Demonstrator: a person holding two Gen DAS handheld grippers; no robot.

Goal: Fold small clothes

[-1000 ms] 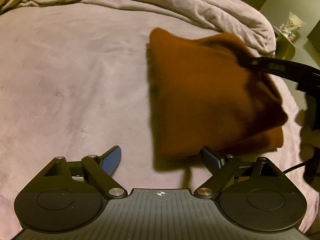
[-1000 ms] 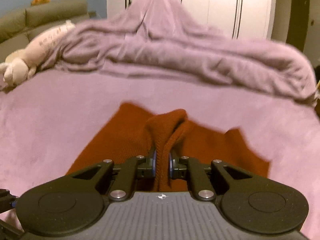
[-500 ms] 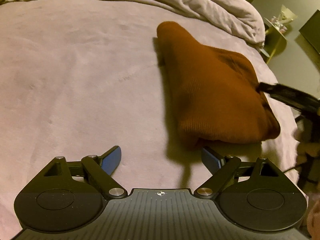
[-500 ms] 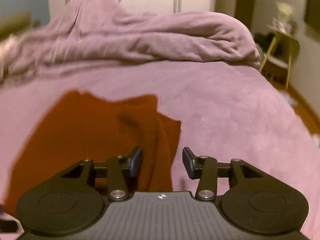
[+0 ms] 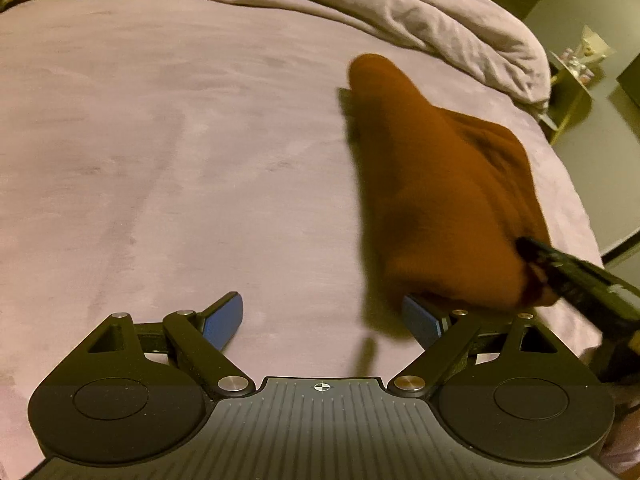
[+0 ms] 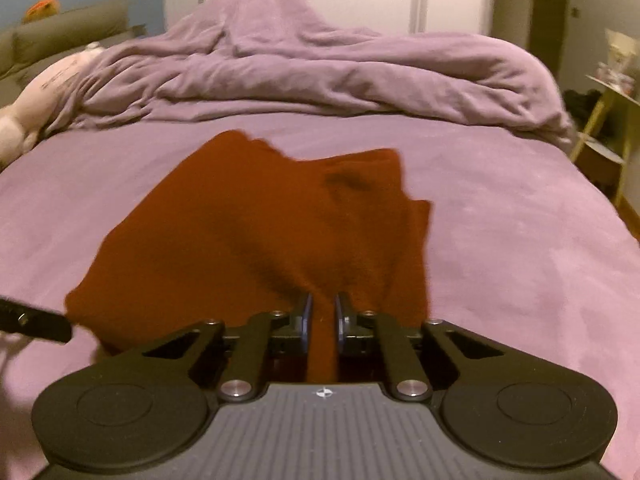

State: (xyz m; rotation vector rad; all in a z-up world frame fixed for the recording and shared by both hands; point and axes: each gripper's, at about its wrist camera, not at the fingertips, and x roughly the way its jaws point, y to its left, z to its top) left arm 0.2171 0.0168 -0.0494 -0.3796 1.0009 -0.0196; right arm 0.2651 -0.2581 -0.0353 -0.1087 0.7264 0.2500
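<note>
A: Where is the cloth now, from your side?

B: The rust-brown garment point(image 6: 256, 236) lies folded on the bed point(image 6: 520, 248), on the flat purple sheet, a little to the right of the middle in my left view. My right gripper point(image 6: 320, 316) has just closed its fingers again, and a fold of the near edge of the garment is pinched between them.

A: And the left one?

B: My left gripper point(image 5: 324, 320) holds its fingers wide, with nothing between them. It hangs over bare sheet. Its right finger point(image 5: 422, 320) is just beside the near corner of the garment; I cannot tell if it touches.

A: How much room do I have for moving?

B: To the left of the garment the sheet is open and flat, a large free area. Behind it, the crumpled duvet point(image 6: 320, 68) makes a high ridge across the far side of the bed. On the right the bed edge is near, and past it stands a small yellow side table point(image 6: 608, 120) with some things on top, too blurred to name. A soft toy point(image 6: 24, 116) lies at the far left, by the duvet.

A: Any box or basket for the folded pieces?

B: I see none in these two views. The garment's far edges are stepped and uneven, the layers not lined up.
</note>
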